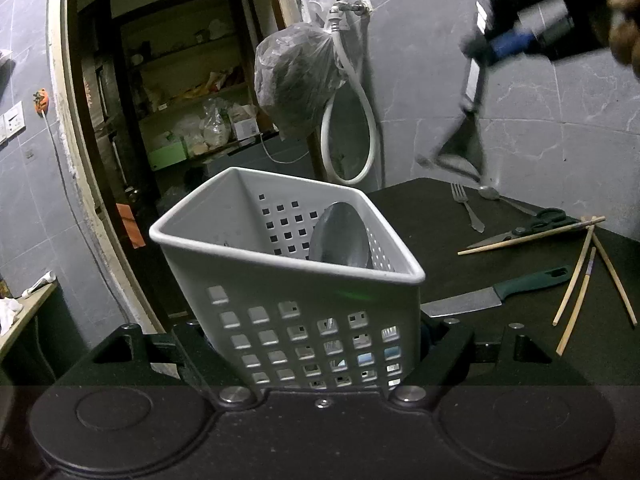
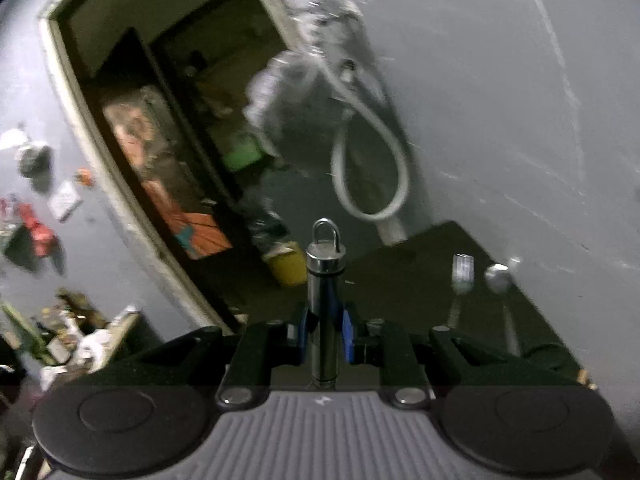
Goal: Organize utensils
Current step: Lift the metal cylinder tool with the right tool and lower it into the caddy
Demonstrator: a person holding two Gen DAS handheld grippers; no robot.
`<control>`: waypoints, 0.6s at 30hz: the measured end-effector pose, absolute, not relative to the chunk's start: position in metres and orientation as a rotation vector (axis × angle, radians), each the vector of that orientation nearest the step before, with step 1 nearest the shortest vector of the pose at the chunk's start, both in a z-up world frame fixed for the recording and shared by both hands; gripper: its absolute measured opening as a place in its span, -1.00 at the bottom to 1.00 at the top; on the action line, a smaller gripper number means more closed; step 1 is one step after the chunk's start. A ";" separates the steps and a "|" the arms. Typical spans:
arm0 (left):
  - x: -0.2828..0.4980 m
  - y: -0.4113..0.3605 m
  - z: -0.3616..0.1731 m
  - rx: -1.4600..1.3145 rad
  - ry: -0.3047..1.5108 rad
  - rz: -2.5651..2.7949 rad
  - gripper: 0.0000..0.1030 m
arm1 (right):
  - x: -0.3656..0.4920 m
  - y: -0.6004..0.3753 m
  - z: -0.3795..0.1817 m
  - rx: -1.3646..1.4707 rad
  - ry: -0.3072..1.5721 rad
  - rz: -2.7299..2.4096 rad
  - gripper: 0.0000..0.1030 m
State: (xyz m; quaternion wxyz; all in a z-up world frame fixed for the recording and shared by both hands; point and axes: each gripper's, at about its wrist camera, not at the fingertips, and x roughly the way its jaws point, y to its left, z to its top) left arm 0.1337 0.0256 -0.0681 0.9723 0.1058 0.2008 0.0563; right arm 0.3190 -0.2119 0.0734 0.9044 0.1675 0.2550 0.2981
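A white perforated basket (image 1: 240, 280) stands tilted between the fingers of my left gripper (image 1: 316, 352), which is shut on its lower walls. A large grey ladle (image 1: 340, 236) leans inside it. Up at the right, my right gripper (image 1: 508, 44) holds a metal utensil whose blurred triangular head (image 1: 460, 148) hangs down over the dark table (image 1: 420, 220). In the right wrist view the blue pads of the right gripper (image 2: 325, 332) clamp the utensil's steel handle (image 2: 325, 280), which ends in a hanging loop. A fork (image 1: 468, 206), a spoon (image 1: 490, 193), scissors (image 1: 536, 224), several chopsticks (image 1: 532, 236) and a green-handled knife (image 1: 496, 296) lie on the table.
A tap with a looped white hose (image 1: 368, 120) and a hanging plastic bag (image 1: 296, 80) are on the grey wall behind the table. An open doorway to a storeroom lies left. A yellow bucket (image 2: 286, 264) stands on the floor past the table's far edge.
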 end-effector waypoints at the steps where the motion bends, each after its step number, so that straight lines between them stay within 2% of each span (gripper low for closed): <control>1: 0.133 0.026 -0.068 0.213 0.404 0.113 0.58 | 0.311 -0.208 0.080 0.351 0.510 0.650 -0.63; 10: 0.133 0.025 -0.068 0.212 0.403 0.113 0.58 | 0.265 -0.161 0.120 0.342 0.411 0.956 -0.63; 18: 0.133 0.026 -0.069 0.195 0.407 0.132 0.58 | 0.247 -0.119 0.105 0.207 0.456 0.979 -0.62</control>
